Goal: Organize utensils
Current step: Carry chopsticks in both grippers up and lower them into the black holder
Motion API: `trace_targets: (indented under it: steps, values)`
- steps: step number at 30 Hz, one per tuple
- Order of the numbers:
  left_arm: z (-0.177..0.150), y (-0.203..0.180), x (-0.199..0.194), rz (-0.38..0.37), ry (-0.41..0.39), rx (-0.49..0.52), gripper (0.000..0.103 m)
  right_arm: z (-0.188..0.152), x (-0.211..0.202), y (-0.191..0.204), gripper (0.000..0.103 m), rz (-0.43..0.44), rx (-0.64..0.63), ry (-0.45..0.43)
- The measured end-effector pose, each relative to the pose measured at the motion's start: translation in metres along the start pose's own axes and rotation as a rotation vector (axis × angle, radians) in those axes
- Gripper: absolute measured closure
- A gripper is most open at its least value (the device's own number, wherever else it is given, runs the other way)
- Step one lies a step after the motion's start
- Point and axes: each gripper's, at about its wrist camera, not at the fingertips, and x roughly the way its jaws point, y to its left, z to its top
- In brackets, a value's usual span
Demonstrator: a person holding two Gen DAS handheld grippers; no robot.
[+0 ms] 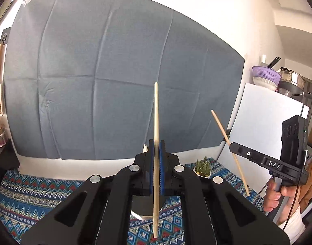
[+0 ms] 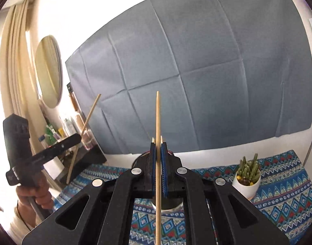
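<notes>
Above the patterned tablecloth [image 1: 33,189], in the left wrist view, your left gripper [image 1: 156,149] has its blue pads [image 1: 161,173] clamped tight on a pale wooden chopstick [image 1: 156,122] that stands nearly upright, its tip against the grey cloth backdrop [image 1: 115,71]. A dark holder [image 1: 144,209] sits on the cloth beneath the fingers. Off to the right, your right gripper [image 1: 231,146] pinches a second chopstick [image 1: 220,125], tilted, near a small potted cactus [image 1: 202,168].

In the right wrist view, your right gripper [image 2: 158,149] is closed on its chopstick, upright between the pads [image 2: 164,173]. The left gripper [image 2: 79,138] at the left edge grips its slanted chopstick. The cactus stands on the cloth to the right.
</notes>
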Motion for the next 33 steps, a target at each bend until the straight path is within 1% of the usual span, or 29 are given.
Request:
trace_targets:
  steps: [6,8,10,11,13,15,17,20,23,25,28,33]
  values:
    - [0.007,0.012,0.032,-0.06,-0.058,-0.051,0.098,0.017,0.029,0.009,0.098,0.004,0.01,-0.093]
    - [0.009,0.016,0.045,-0.055,-0.081,-0.059,0.098,0.02,0.04,0.009,0.098,-0.003,-0.001,-0.134]
    - [0.01,0.023,0.06,-0.065,-0.101,-0.097,0.098,0.022,0.054,0.009,0.098,-0.018,-0.024,-0.159]
    - [0.01,0.027,0.067,-0.061,-0.107,-0.118,0.098,0.022,0.061,0.008,0.098,-0.025,-0.029,-0.165]
    - [0.006,0.032,0.078,-0.053,-0.129,-0.142,0.098,0.019,0.075,0.003,0.098,-0.01,-0.012,-0.175]
    - [-0.001,0.032,0.087,-0.014,-0.168,-0.122,0.098,0.015,0.084,-0.003,0.098,0.0,0.016,-0.181]
    - [-0.007,0.032,0.098,-0.011,-0.17,-0.106,0.098,0.011,0.094,-0.005,0.098,-0.012,0.007,-0.194]
    - [-0.019,0.034,0.112,-0.027,-0.158,-0.151,0.098,0.005,0.11,-0.006,0.098,-0.039,-0.004,-0.202]
    - [-0.029,0.033,0.12,-0.031,-0.163,-0.159,0.098,0.0,0.117,-0.009,0.098,-0.033,0.02,-0.256]
    - [-0.034,0.032,0.123,-0.037,-0.169,-0.152,0.098,0.0,0.121,-0.011,0.098,-0.011,0.047,-0.281]
    - [-0.04,0.032,0.124,-0.051,-0.18,-0.155,0.098,-0.004,0.127,-0.011,0.098,0.008,0.058,-0.288]
    - [-0.051,0.034,0.122,-0.059,-0.199,-0.149,0.098,-0.021,0.136,-0.008,0.098,0.017,0.025,-0.246]
